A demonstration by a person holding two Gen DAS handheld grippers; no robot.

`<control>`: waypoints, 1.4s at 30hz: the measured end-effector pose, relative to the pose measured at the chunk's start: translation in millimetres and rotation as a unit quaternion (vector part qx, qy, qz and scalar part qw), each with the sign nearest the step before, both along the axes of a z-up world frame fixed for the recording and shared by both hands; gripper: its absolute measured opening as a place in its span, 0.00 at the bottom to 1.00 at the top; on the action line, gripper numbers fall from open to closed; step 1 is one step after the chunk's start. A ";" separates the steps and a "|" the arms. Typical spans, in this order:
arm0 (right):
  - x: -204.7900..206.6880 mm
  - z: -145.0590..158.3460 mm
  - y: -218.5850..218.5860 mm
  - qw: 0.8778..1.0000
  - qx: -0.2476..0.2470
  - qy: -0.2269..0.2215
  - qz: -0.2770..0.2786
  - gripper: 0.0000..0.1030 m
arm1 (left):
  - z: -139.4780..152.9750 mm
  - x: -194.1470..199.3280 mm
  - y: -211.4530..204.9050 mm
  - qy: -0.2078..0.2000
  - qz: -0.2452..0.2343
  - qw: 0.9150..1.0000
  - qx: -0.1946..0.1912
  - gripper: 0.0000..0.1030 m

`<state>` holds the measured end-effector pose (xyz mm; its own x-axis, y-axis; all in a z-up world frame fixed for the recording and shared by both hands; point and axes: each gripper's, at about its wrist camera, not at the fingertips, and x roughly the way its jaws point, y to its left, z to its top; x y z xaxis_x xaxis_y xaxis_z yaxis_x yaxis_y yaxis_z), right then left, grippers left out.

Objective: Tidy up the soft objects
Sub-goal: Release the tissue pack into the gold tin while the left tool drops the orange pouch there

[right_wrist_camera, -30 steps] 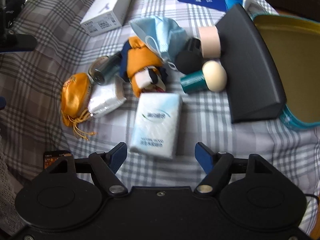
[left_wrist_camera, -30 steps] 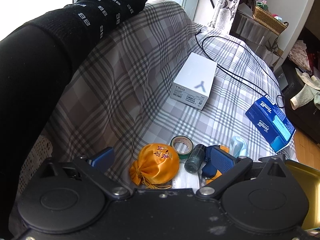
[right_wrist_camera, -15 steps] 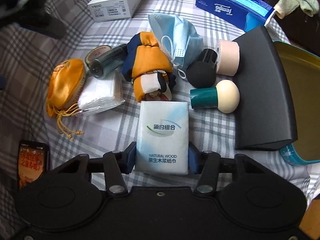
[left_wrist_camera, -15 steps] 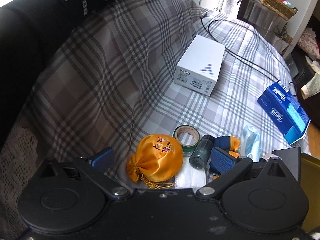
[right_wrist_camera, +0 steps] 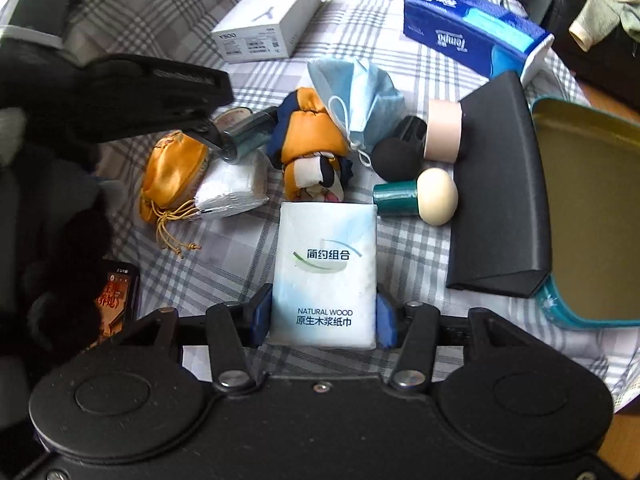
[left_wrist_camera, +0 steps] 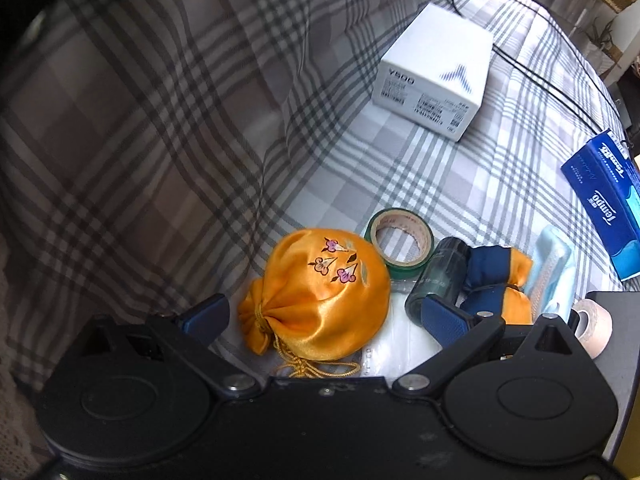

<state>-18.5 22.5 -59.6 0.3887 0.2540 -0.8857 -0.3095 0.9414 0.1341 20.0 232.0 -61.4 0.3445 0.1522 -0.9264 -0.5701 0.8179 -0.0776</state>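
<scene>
Tissue pack (right_wrist_camera: 325, 276) on the plaid cloth (right_wrist_camera: 400, 64), clamped at its near end by the right gripper (right_wrist_camera: 323, 320), jaws just closed on both long sides. Likely light and squashy, slick in its wrapper; best held across the middle. Left gripper (left_wrist_camera: 324, 312) spread wide around the orange pouch (left_wrist_camera: 320, 292), not yet pinching.
</scene>
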 end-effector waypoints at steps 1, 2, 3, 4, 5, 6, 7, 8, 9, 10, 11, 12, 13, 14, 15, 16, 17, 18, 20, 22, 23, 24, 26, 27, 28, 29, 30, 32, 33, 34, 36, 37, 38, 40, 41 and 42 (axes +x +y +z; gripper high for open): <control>-0.9 1.8 -0.4 1.000 0.000 -0.002 0.002 0.50 | -4.6 1.5 3.6 0.005 0.003 1.000 -0.011 0.99; -1.5 3.2 -1.4 1.000 0.003 -0.003 0.003 0.50 | -8.8 2.0 7.0 0.008 0.008 1.000 -0.021 0.99; -1.8 4.6 -2.8 1.000 0.005 -0.003 0.002 0.50 | -13.6 1.6 11.0 0.010 0.013 0.999 -0.032 0.99; -1.6 5.1 -3.9 1.000 0.008 -0.003 0.002 0.50 | -16.9 1.5 15.2 0.012 0.019 0.999 -0.043 0.99; -1.5 5.4 -4.4 1.000 0.008 -0.004 0.002 0.50 | -19.8 1.3 18.8 0.012 0.025 0.998 -0.053 0.99; -2.2 5.4 -4.5 1.000 0.009 -0.006 0.001 0.50 | -22.6 2.0 22.1 0.012 0.030 0.997 -0.064 0.99; -2.7 5.8 -5.7 1.000 0.010 -0.008 0.000 0.50 | -25.3 2.3 24.3 0.009 0.032 0.997 -0.071 0.99; -3.4 6.3 -6.9 1.000 0.013 -0.010 -0.001 0.50 | -26.7 3.6 25.3 0.008 0.032 0.997 -0.076 0.96; -3.3 6.5 -8.1 1.000 0.017 -0.010 -0.002 0.50 | -27.2 4.5 24.6 0.009 0.030 0.997 -0.075 0.94; -3.2 6.4 -9.0 1.000 0.020 -0.010 -0.004 0.50 | -26.8 5.0 23.3 0.008 0.027 0.997 -0.071 0.89; -3.8 6.8 -10.1 1.000 0.023 -0.011 -0.005 0.50 | -26.9 5.5 20.1 0.006 0.024 0.997 -0.068 0.87; -4.3 7.4 -11.4 1.000 0.026 -0.012 -0.007 0.50 | -26.4 5.2 19.6 0.003 0.023 0.997 -0.067 0.86; -5.0 8.3 -12.3 1.000 0.027 -0.013 -0.008 0.50 | -26.0 5.1 19.9 0.000 0.024 0.997 -0.070 0.85; -5.9 9.1 -13.4 0.999 0.028 -0.015 -0.008 0.50 | -25.9 4.4 21.5 -0.002 0.025 0.997 -0.073 0.84; -5.9 10.1 -14.5 0.999 0.029 -0.017 -0.009 0.50 | -25.8 3.7 23.2 -0.005 0.028 0.997 -0.077 0.83; -6.7 11.3 -15.4 0.999 0.031 -0.019 -0.010 0.50 | -23.6 0.3 24.1 -0.008 0.030 0.996 -0.080 0.82; -7.1 12.5 -16.3 0.999 0.032 -0.021 -0.011 0.50 | -21.0 -2.4 24.0 -0.010 0.031 0.996 -0.082 0.82; -8.1 13.9 -16.9 0.999 0.034 -0.022 -0.011 0.50 | -16.7 -5.1 22.7 -0.014 0.030 0.996 -0.082 0.82; -8.9 17.8 -18.2 0.999 0.037 -0.025 -0.012 0.50 | -7.2 -9.5 18.3 -0.022 0.023 0.997 -0.074 0.82; -9.0 23.0 -19.4 0.999 0.041 -0.030 -0.012 0.50 | 5.8 -14.0 10.6 -0.035 0.009 0.998 -0.059 0.82; -8.8 26.2 -20.2 0.998 0.043 -0.034 -0.013 0.50 | 12.5 -16.7 6.6 -0.043 0.002 0.998 -0.053 0.82; -8.5 29.4 -21.1 0.998 0.045 -0.038 -0.014 0.50 | 18.6 -18.3 3.1 -0.050 -0.004 0.998 -0.046 0.82; -8.5 36.0 -23.8 0.998 0.048 -0.044 -0.015 0.50 | 31.4 -21.6 -5.3 -0.065 -0.019 0.997 -0.031 0.82; -8.2 39.5 -25.9 0.998 0.048 -0.048 -0.016 0.50 | 37.2 -23.0 -9.6 -0.071 -0.026 0.997 -0.024 0.82; -8.2 42.6 -28.3 0.997 0.048 -0.051 -0.018 0.50 | 42.0 -24.1 -13.3 -0.076 -0.031 0.996 -0.019 0.82; -7.9 45.0 -30.9 0.997 0.047 -0.053 -0.021 0.50 | 45.9 -24.0 -17.6 -0.080 -0.037 0.996 -0.014 0.82; -7.0 47.6 -34.8 0.997 0.047 -0.054 -0.024 0.50 | 49.2 -24.3 -21.2 -0.082 -0.043 0.996 -0.010 0.82; -4.8 50.7 -42.7 0.997 0.046 -0.054 -0.032 0.50 | 56.0 -24.8 -30.3 -0.087 -0.056 0.995 -0.002 0.82; -3.9 51.9 -47.7 0.997 0.045 -0.053 -0.039 0.50 | 57.7 -24.4 -32.7 -0.089 -0.063 0.994 0.001 0.82; -2.1 52.7 -52.8 0.997 0.044 -0.051 -0.047 0.50 | 60.4 -23.7 -36.8 -0.092 -0.070 0.993 0.003 0.82; 1.8 54.4 -63.5 0.996 0.041 -0.050 -0.065 0.50 | 65.2 -22.3 -46.9 -0.097 -0.084 0.992 0.004 0.82; 4.2 55.4 -69.2 0.995 0.040 -0.050 -0.074 0.50 | 67.3 -21.8 -53.4 -0.099 -0.094 0.991 0.003 0.82; 6.4 56.6 -75.9 0.994 0.038 -0.049 -0.085 0.50 | 69.4 -21.1 -59.7 -0.102 -0.104 0.989 0.002 0.82; 11.3 59.5 -88.7 0.993 0.035 -0.047 -0.106 0.50 | 74.8 -22.6 -74.3 -0.106 -0.122 0.987 0.002 0.82; 13.6 61.0 -94.4 0.992 0.032 -0.046 -0.115 0.50 | 76.7 -23.9 -81.5 -0.108 -0.132 0.985 0.002 0.82; 16.0 63.3 -101.3 0.991 0.028 -0.046 -0.125 0.50 | 78.2 -23.0 -90.3 -0.110 -0.143 0.984 0.001 0.82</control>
<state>-2.6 -78.8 3.6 0.5245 0.1873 -0.8306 -0.0814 0.9821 0.1700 -3.1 141.7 16.8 0.5648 0.0218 -0.8249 -0.2866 0.9426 -0.1714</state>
